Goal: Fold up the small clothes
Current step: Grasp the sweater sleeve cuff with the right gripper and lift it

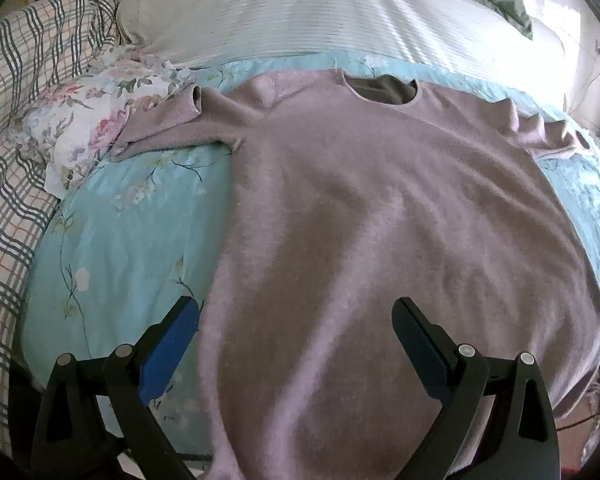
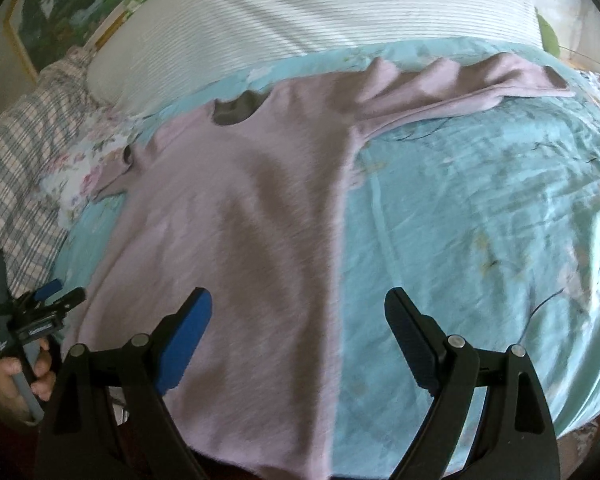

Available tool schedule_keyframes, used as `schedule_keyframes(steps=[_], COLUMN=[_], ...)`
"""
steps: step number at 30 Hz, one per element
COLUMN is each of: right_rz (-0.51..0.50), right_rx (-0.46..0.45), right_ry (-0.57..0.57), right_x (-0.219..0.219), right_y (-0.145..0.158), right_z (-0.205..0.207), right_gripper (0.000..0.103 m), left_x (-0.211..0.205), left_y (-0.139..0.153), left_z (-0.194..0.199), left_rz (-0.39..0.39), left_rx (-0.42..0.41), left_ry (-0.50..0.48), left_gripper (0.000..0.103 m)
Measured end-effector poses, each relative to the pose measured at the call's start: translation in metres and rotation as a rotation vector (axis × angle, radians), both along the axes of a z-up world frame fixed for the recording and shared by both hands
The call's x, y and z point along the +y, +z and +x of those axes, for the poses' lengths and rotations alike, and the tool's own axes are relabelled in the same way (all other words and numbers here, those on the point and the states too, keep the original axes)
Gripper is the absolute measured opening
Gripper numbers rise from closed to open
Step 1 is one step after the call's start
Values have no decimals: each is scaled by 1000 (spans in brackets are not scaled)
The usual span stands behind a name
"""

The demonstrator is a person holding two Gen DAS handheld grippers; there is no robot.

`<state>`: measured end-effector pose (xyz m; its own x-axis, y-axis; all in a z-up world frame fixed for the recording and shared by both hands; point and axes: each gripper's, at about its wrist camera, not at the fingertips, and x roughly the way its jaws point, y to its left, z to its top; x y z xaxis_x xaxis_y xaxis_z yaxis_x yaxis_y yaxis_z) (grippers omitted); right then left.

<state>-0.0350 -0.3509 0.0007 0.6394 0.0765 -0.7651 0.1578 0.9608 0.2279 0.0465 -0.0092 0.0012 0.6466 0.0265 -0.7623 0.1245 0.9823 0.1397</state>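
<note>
Over the bed (image 1: 112, 240) we hover both wide-open, empty hand-held grippers, left (image 1: 296, 320) and right (image 2: 298, 312), above the flat-spread pink sweater (image 1: 360, 220), apparently ready to fold.

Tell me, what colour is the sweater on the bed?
The sweater is a pale pinkish lilac, clearest in the left wrist view.

Your right side has open room: bare blue bedsheet (image 2: 480, 208) beside the sweater (image 2: 228, 220). On your left, the floral pillow (image 1: 88, 128) and plaid blanket (image 1: 12, 128) crowd the sleeve (image 1: 168, 120). Ahead, the white pillow (image 1: 300, 12) blocks passage past the collar.
</note>
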Motion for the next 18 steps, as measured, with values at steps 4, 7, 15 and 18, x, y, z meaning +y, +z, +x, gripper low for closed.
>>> schedule_keyframes(steps=[4, 7, 15, 18], right_rz=[-23, -53, -89, -13], right_rx=[-21, -72, -140, -187], right_ry=[-78, -174, -397, -513], right_x=[-42, -84, -202, -263], right_y=[3, 15, 38, 43], right_z=[18, 34, 103, 119], right_gripper=[88, 87, 62, 53], left_x=[-9, -14, -33, -41], left_y=[-7, -10, -14, -19], left_z=[19, 29, 52, 64], left_rz=[32, 21, 20, 21], left_rx=[96, 133, 145, 165], left_ry=[-41, -42, -70, -76], left_gripper=[98, 98, 98, 98])
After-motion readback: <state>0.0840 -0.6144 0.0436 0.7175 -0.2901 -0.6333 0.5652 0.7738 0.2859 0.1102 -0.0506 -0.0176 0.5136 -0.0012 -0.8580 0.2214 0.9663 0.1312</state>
